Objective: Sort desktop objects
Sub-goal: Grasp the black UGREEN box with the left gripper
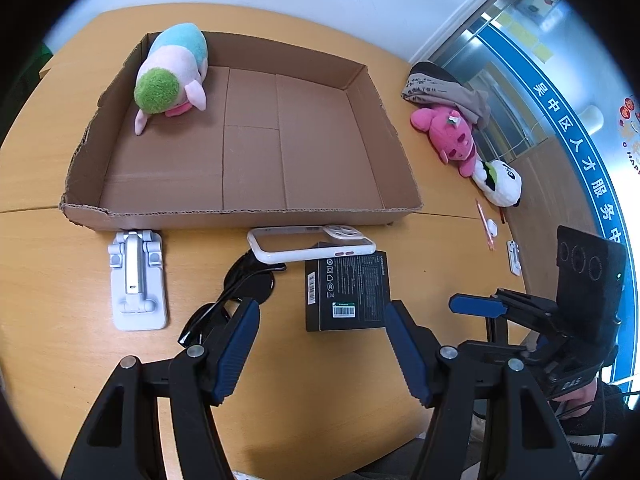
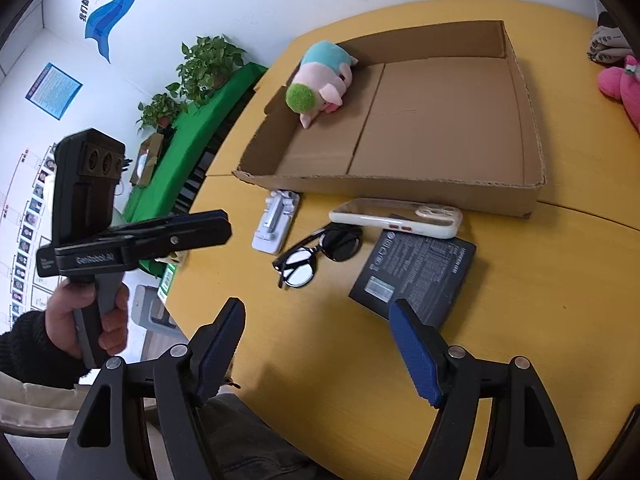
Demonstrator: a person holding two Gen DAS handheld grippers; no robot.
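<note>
Black box [image 1: 346, 290] just ahead of left gripper [image 1: 322, 316], jaws apart, empty; sunglasses [image 1: 240, 292] beside left finger. Right gripper [image 2: 318, 320] apart, empty. Wooden table [image 1: 60, 280], cardboard tray [image 1: 256, 212] beyond.

Both wrist views near, tilted down over table [image 1: 48, 264]; shared: cardboard tray [image 1: 256, 212], probably same black box [image 2: 416, 276].

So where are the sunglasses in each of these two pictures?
Left wrist view: sunglasses low and left of centre, partly behind the left finger.
Right wrist view: sunglasses near the middle, in full view.
Shared landmark: the phone case just beyond them, in front of the cardboard tray.
</note>
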